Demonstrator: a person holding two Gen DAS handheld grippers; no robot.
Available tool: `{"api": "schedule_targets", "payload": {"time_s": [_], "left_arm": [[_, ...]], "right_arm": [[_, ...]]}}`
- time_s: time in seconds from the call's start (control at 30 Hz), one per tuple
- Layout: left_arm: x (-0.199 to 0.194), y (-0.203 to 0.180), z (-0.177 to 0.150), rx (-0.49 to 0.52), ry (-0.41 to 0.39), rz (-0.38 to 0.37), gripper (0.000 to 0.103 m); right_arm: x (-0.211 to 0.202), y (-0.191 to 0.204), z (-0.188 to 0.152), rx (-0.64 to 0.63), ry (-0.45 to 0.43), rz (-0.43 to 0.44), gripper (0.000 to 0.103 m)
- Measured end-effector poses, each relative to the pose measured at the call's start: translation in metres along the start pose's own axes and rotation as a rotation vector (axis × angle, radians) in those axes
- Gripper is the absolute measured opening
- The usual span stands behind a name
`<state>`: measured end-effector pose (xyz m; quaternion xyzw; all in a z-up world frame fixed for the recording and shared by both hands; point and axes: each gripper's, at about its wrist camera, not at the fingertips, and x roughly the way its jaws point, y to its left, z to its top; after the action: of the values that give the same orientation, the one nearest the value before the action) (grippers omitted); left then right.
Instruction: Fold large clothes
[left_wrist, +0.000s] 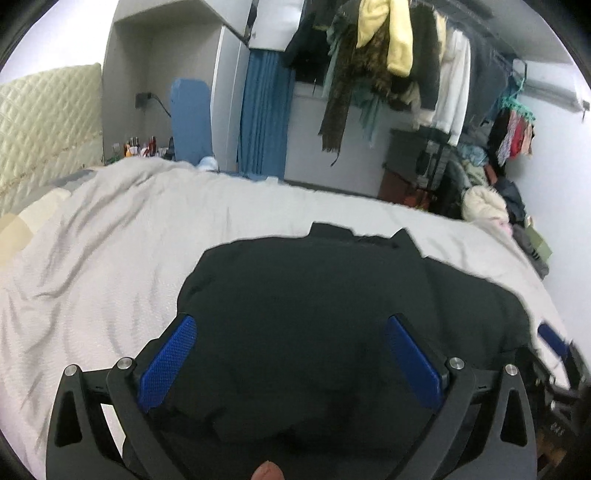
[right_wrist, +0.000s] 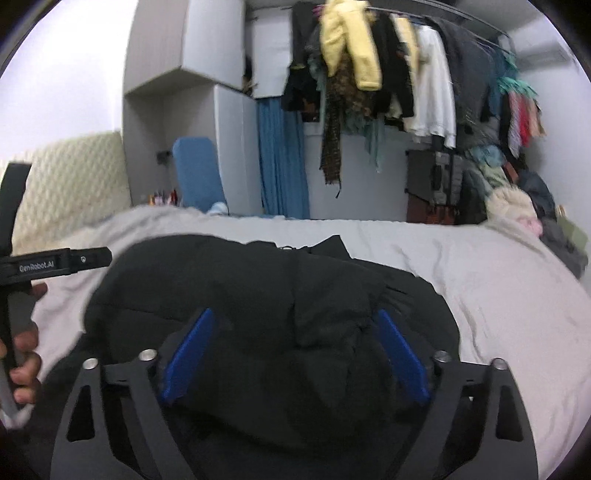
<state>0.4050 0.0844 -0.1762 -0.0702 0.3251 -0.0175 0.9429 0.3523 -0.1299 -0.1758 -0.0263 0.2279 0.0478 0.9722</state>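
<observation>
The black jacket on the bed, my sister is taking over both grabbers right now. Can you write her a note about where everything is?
Left gripper: open, blue pads spread wide, poised over the near part of the black jacket, gripping nothing.
Right gripper: open too, over the same jacket, gripping nothing.
The jacket lies bunched on the grey bedspread, near the front edge, its far end pointing at the clothes rack.
Done: it looks partly gathered into a compact heap, but not neatly.
Left: grip an edge with each gripper, fold it flat, and smooth it.
</observation>
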Motion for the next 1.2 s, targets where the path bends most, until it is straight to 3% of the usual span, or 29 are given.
{"api": "schedule_targets", "payload": {"time_s": [0.17, 0.37, 0.53, 0.83, 1.0, 1.2], "left_arm": [[0.053, -0.011, -0.010, 0.091, 0.048, 0.035, 0.103], [0.082, -0.020, -0.001, 0.144, 0.067, 0.069, 0.103], [0.103, -0.021, -0.004, 0.137, 0.084, 0.064, 0.103], [0.121, -0.025, -0.015, 0.145, 0.080, 0.067, 0.103], [0.105, -0.024, -0.019, 0.127, 0.077, 0.067, 0.103], [0.069, -0.012, -0.011, 0.048, 0.129, 0.067, 0.103]], "right_arm": [[0.040, 0.000, -0.004, -0.046, 0.000, -0.044, 0.084], [0.075, -0.013, 0.007, -0.015, 0.015, -0.049, 0.084], [0.097, -0.026, 0.002, 0.054, 0.062, -0.003, 0.085], [0.122, -0.026, -0.011, 0.054, 0.139, 0.024, 0.087], [0.114, -0.025, -0.011, 0.053, 0.176, 0.034, 0.087], [0.054, -0.031, 0.010, 0.056, 0.075, 0.036, 0.091]]}}
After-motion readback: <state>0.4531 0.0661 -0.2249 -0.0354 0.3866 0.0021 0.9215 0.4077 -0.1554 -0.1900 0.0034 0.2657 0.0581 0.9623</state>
